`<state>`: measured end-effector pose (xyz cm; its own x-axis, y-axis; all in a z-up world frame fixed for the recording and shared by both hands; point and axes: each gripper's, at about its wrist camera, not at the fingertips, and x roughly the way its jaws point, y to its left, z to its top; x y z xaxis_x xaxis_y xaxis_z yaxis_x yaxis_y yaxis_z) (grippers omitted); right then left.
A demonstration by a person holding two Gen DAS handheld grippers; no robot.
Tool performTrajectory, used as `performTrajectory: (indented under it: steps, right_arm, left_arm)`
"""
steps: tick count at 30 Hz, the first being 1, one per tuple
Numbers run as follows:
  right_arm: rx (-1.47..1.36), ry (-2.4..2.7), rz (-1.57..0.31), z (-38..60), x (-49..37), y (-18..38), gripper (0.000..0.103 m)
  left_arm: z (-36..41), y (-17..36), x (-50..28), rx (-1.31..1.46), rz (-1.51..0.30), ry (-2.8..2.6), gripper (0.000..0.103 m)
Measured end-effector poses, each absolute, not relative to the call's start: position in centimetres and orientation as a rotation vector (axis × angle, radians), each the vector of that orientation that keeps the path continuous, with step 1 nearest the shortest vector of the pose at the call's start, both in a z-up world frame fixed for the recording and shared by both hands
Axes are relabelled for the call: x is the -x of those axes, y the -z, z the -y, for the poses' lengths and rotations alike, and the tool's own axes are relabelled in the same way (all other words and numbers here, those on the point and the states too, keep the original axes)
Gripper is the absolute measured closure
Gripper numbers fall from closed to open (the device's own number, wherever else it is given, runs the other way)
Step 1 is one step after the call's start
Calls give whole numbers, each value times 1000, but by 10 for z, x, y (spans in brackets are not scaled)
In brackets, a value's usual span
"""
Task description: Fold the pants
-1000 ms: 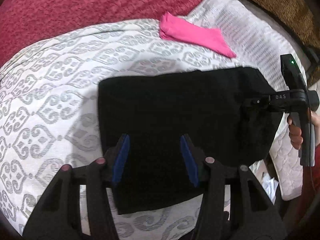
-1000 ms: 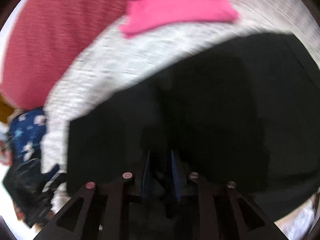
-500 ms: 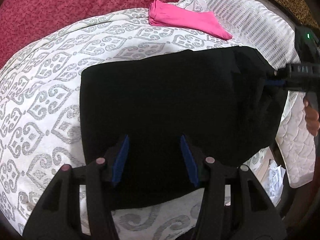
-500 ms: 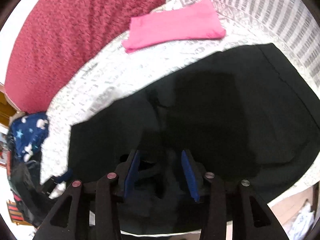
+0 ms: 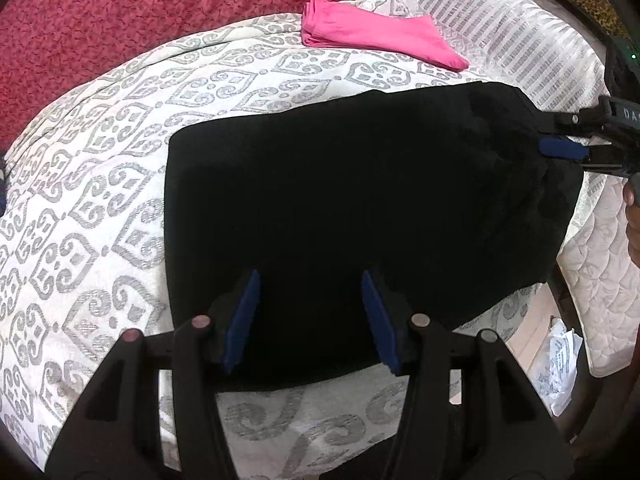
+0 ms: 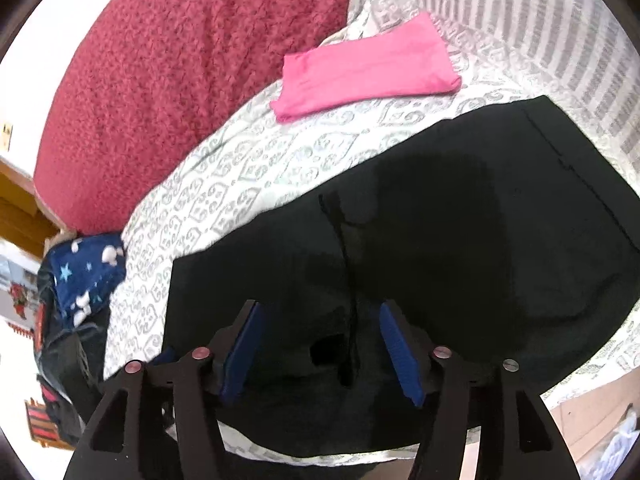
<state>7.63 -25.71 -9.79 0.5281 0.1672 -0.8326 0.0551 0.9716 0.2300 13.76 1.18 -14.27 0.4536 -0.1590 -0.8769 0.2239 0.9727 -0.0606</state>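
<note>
Pants (image 5: 352,208), black and folded into a broad slab, lay flat on the bed (image 5: 100,200), on its white cover with the grey scroll pattern. My left tongs (image 5: 310,312) hung over the near edge of the pants with their blue pads spread apart and only flat cloth showing in the gap, nothing pinched. My right tongs (image 6: 320,340) had just been opening; their pads stood wide over the dark fabric, with a thin black cord (image 6: 348,280) of the garment running up between them, and neither pad pressed on it. From the left camera I could see those right tongs (image 5: 560,148) reaching in from the right side at the far right corner of the pants, one blue pad close to the cloth edge. A folded pink garment (image 5: 376,40) lay farther back on the bed, well apart from the pants. Beyond it sat a red textured blanket (image 6: 180,60). At the far left a blue star-printed cloth (image 6: 84,272) lay beside the bed cover.
</note>
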Motion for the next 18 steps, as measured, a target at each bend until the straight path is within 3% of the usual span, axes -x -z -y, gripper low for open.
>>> performTrajectory:
  steps: [5,10,18]
  right_arm:
    - [-80,-27,-1145,242,-85,133,40]
    - [-19,-43,-1119,250,-68,131,40]
    - [-230,84,-977,332,-31,102,40]
  left_arm:
    - [-8,141,-137,-93,-1079,212,48]
    - [-4,141,-137,-111,-1088,190,48]
    - [26,134,-134,-149,-1078,228,48]
